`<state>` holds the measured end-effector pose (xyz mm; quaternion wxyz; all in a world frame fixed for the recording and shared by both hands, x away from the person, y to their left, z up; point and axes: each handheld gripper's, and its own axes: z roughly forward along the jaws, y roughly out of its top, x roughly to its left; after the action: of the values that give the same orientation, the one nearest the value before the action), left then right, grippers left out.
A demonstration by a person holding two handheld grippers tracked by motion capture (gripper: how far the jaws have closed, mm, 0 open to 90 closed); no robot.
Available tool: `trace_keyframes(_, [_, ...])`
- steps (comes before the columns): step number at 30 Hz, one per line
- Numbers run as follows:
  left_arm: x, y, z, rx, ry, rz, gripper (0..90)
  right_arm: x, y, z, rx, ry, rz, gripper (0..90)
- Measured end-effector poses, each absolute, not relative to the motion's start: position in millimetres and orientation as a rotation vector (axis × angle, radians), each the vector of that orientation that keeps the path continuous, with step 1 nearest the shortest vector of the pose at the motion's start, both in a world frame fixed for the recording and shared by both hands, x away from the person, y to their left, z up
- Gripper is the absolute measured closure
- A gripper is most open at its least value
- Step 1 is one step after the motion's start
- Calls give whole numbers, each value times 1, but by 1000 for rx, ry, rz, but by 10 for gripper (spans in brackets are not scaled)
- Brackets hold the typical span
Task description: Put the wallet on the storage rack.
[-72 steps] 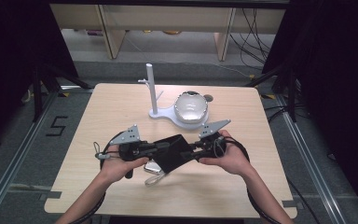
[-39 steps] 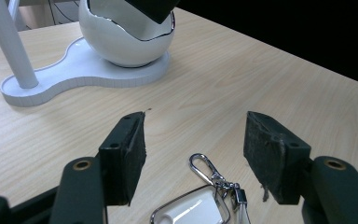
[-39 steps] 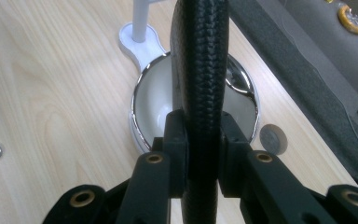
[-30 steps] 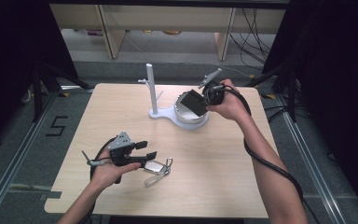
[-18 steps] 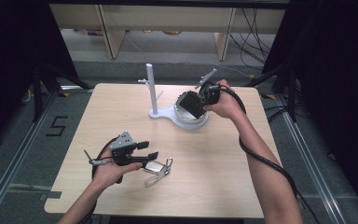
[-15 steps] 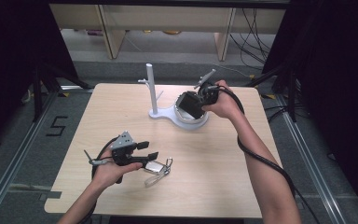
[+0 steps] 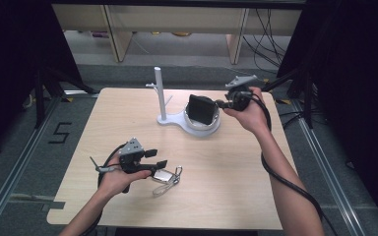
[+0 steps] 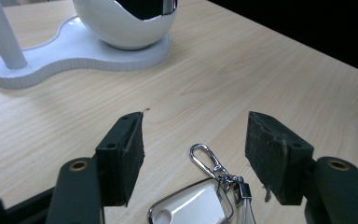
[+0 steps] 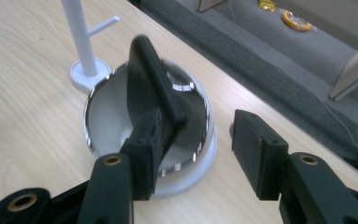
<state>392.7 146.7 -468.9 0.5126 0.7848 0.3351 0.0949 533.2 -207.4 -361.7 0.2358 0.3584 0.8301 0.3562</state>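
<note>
A black flat case (image 7: 202,109) stands on edge, tilted, inside the white chrome-rimmed bowl (image 7: 204,126) of a stand with a white post (image 7: 160,93). My right gripper (image 7: 222,103) hovers just right of the bowl, open; in the right gripper view the case (image 9: 151,79) leans in the bowl (image 9: 107,109) just beyond my left pad, and nothing lies between the right gripper (image 9: 198,135) jaws. A silver key fob (image 7: 165,176) with a carabiner lies near the table's front. My left gripper (image 7: 155,160) is open, low over it, with the fob (image 8: 191,205) between its pads.
The stand's flat white base (image 8: 51,56) and post (image 8: 2,37) sit at the table's far middle. A peg sticks out of the post (image 9: 79,32). The light wooden table (image 7: 226,187) has dark floor and metal rails around it. Cables trail from both grippers.
Earlier both grippers held the black case near the front middle. The right gripper carried it to the bowl and has opened, leaving it there. The left gripper stayed by the key fob.
</note>
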Motion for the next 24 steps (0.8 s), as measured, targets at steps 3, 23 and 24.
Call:
trace_keyframes(3, [396,136,-470,1904,822,179,442,510,-223,-374,1080,2276,999,581])
trace_keyframes(23, [427,69,-470,2385,1030,74,591,426,-259,-444,1275,2470,882,729])
trace_keyframes(24, [428,66,-469,2398,1049,72,590,426,-258,-443,1263,2471,889,728])
